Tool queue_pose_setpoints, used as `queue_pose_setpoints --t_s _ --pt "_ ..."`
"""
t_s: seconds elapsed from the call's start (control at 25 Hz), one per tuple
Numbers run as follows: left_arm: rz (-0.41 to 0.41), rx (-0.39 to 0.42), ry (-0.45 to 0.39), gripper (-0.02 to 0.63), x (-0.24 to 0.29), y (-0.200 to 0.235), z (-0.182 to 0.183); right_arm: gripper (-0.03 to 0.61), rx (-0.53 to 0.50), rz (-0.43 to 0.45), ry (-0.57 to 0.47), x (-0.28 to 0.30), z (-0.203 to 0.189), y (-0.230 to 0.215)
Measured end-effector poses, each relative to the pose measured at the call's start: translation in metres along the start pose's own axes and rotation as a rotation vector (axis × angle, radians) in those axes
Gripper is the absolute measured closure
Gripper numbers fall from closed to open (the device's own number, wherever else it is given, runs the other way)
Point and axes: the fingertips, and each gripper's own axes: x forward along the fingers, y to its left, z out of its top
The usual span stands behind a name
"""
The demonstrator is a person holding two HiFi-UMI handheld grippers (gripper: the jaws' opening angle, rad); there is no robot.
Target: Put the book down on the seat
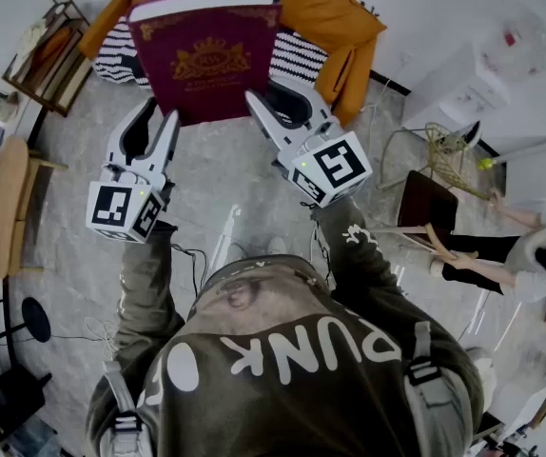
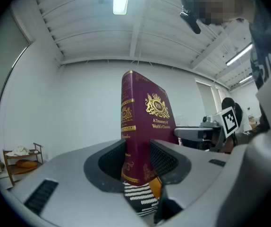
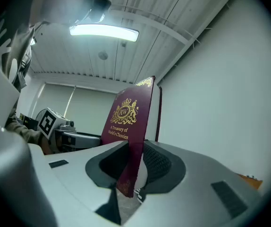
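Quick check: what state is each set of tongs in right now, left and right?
Left tongs: closed on the spine end of the book.
Right tongs: closed on the same book's opposite edge.

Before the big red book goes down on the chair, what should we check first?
1. Left gripper clamps the book at its spine: ok.
2. Right gripper clamps its other edge: ok.
3. Book lying flat: not ok, it stands upright.
4. Book right above the striped seat: cannot tell from these views.
5. Seat free of clutter: cannot tell, the book hides its middle.
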Motion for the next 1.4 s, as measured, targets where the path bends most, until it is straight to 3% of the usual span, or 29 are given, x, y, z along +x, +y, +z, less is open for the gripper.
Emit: queue_pose_setpoints --t_s 0.72,0.8,0.92,1.0,1.24,1.4 --pt "0.001 -0.011 0.011 0.46 -0.002 0.001 -0.01 0.459 -0.02 0.007 0.0 0.001 -0.002 0.004" --pt "0.034 -0.013 0.031 0.46 -0.022 0.018 -0.013 0.46 -0.013 0.024 -0.002 0.017 -0.014 0.019" --pt "0.168 0.015 0.088 0.46 -0.09 0.059 -0.015 0.46 0.048 0.125 0.003 0.062 -0.039 0.074" --pt "0.176 -0.003 0.076 0.46 -0.086 0.066 -0.021 0.46 0.062 0.132 0.007 0.07 -0.038 0.075" --pt "0.144 0.043 0.049 0.46 -0.036 -0.01 0.022 0.462 0.06 0.153 -0.049 0.004 0.021 0.028" --pt "0.14 0.006 0.069 0.46 0.0 -0.077 0.006 0.463 0.075 0.146 -0.018 -0.061 0.005 -0.014"
